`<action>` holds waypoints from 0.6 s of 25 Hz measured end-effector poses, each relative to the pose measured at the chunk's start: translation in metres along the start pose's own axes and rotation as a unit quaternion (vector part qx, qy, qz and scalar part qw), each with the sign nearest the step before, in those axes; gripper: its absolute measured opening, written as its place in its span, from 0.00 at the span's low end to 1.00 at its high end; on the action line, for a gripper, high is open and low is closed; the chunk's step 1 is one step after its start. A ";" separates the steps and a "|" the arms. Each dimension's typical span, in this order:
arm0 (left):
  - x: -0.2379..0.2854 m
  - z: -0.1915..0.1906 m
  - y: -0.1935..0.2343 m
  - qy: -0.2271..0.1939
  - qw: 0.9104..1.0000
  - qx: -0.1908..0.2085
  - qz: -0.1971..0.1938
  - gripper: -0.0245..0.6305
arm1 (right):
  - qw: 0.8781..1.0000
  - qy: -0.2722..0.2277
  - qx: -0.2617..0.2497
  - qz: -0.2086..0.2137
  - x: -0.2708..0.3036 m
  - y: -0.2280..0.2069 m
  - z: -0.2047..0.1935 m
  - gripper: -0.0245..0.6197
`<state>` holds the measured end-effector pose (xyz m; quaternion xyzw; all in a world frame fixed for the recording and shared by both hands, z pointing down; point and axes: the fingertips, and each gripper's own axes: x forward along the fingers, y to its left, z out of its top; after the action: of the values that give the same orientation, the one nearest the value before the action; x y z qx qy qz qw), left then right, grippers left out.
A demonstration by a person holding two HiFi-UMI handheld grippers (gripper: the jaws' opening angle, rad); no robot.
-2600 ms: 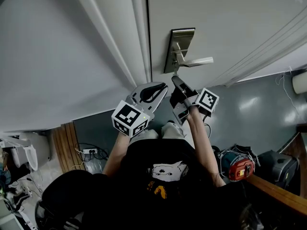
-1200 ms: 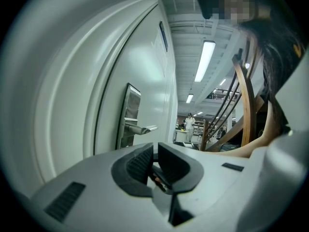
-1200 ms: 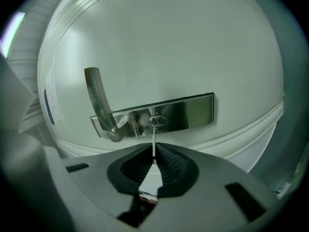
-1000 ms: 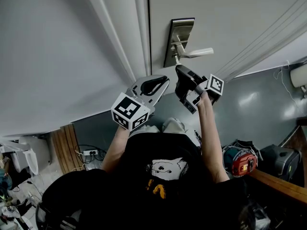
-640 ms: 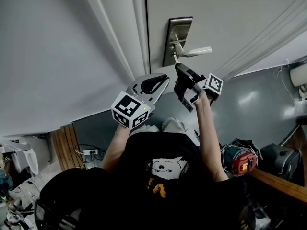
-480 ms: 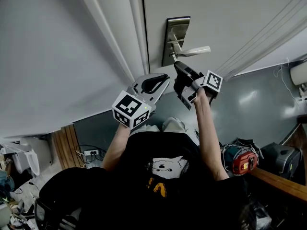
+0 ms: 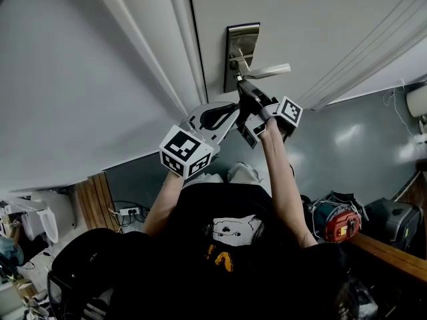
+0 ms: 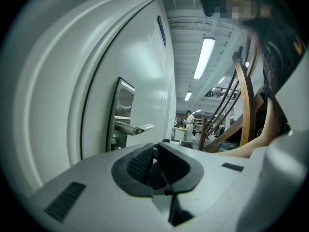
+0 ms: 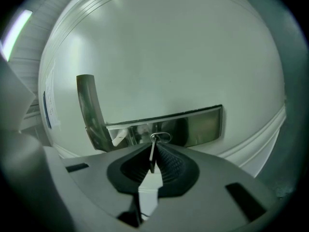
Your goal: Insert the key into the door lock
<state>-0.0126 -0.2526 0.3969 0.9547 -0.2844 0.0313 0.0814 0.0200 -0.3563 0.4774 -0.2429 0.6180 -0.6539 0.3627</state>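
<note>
A white door carries a brushed metal lock plate (image 7: 239, 51) with a lever handle (image 7: 267, 71). In the right gripper view the plate (image 9: 198, 124) lies across the frame, with the round keyhole (image 9: 161, 137) just past the jaws. My right gripper (image 7: 239, 86) is shut on a thin silver key (image 9: 152, 154), and the key's tip sits at the keyhole; how deep it goes I cannot tell. My left gripper (image 7: 227, 114) hangs a little below and left of the lock, shut and empty, its ribbed pads (image 8: 140, 164) together. It sees the plate (image 8: 120, 112) and handle (image 8: 137, 128) from the side.
The door frame (image 7: 183, 52) runs left of the lock. On the floor behind the person sit a red and black tool (image 7: 339, 224), a black case (image 7: 387, 227) and a power strip (image 7: 125, 213). A wooden stair rail (image 8: 246, 95) shows in the left gripper view.
My right gripper has moved up and left with the key, from below the lever handle to the lock plate. The left gripper stayed almost where it was.
</note>
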 end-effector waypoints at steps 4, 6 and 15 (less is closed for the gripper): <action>0.001 -0.001 0.003 0.001 1.000 -0.001 0.004 0.09 | 1.000 -0.010 -0.008 0.009 0.008 0.001 0.005 0.08; -0.001 -0.002 0.007 0.002 1.000 -0.002 0.008 0.09 | 1.000 -0.012 -0.009 0.016 0.008 0.000 0.005 0.08; -0.016 0.000 0.015 -0.001 1.000 -0.007 0.024 0.09 | 0.999 -0.026 -0.030 0.010 0.001 0.002 0.000 0.07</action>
<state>-0.0337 -0.2563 0.3975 0.9470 -0.3079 0.0300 0.0867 0.0195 -0.3565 0.4756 -0.2645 0.6304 -0.6246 0.3776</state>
